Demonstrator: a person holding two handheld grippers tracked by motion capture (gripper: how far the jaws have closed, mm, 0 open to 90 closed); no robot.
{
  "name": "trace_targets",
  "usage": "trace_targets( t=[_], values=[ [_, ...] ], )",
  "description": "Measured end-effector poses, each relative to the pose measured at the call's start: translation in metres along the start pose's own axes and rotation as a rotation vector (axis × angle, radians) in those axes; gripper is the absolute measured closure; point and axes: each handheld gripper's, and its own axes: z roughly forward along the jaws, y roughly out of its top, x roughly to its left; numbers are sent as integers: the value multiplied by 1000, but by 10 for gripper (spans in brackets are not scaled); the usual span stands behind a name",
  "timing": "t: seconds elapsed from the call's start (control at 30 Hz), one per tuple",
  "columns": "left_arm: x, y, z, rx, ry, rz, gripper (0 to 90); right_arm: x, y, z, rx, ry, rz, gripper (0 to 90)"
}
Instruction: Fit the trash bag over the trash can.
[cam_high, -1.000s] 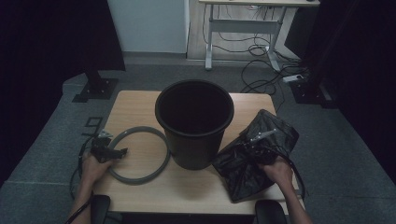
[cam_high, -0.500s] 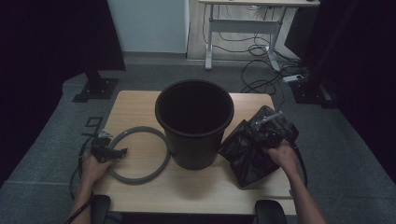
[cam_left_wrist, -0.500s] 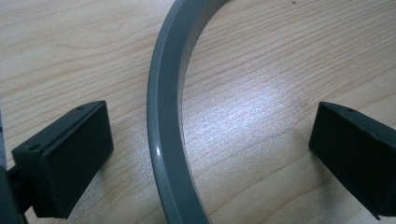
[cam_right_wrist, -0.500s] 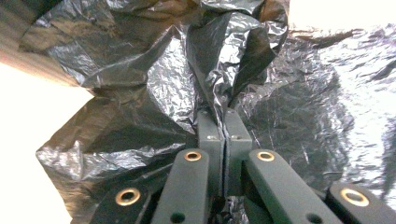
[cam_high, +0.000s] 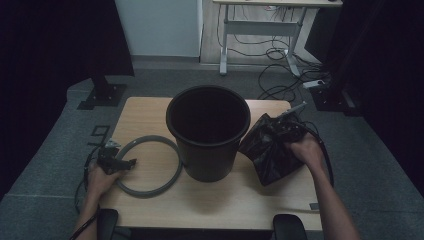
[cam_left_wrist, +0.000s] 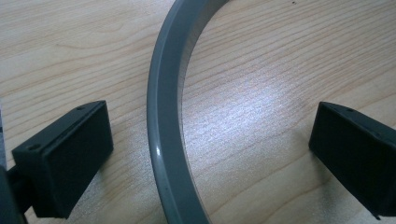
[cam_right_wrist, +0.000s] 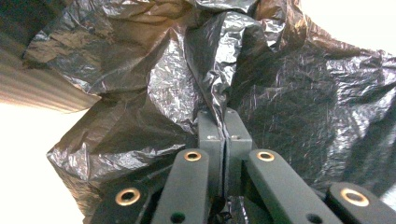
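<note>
1. The right gripper (cam_high: 281, 131), at the centre right of the high view, has its jaws pressed together on a fold of the black plastic bag (cam_high: 270, 152). In the right gripper view the 2 jaws meet with the thin film pinched between them, and the bag (cam_right_wrist: 154, 84) hangs crumpled around them.
2. The bag is lifted beside the black bin (cam_high: 208, 131), touching or nearly touching its right wall. I judge it is held by 1 fold so that it can be shaken open and put into the bin.
3. The left gripper (cam_high: 116, 164), at the lower left, rests on the counter (cam_high: 225, 200) with its jaws wide apart, and they hold nothing. In the left gripper view the grey ring (cam_left_wrist: 163, 121) lies flat between them, touching neither.
4. The ring (cam_high: 150, 167) lies just left of the bin. It probably waits there to clamp the bag edge on the rim.
</note>
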Motion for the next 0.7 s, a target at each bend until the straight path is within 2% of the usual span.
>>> trace_targets(
  t=[0.33, 0.7],
  values=[
    [0, 0, 0, 0, -1, 0, 0, -12, 16, -13, -4, -24, 12, 879],
    [0, 0, 0, 1, -1, 1, 0, 3, 48, -30, -44, -1, -43, 879]
  ],
)
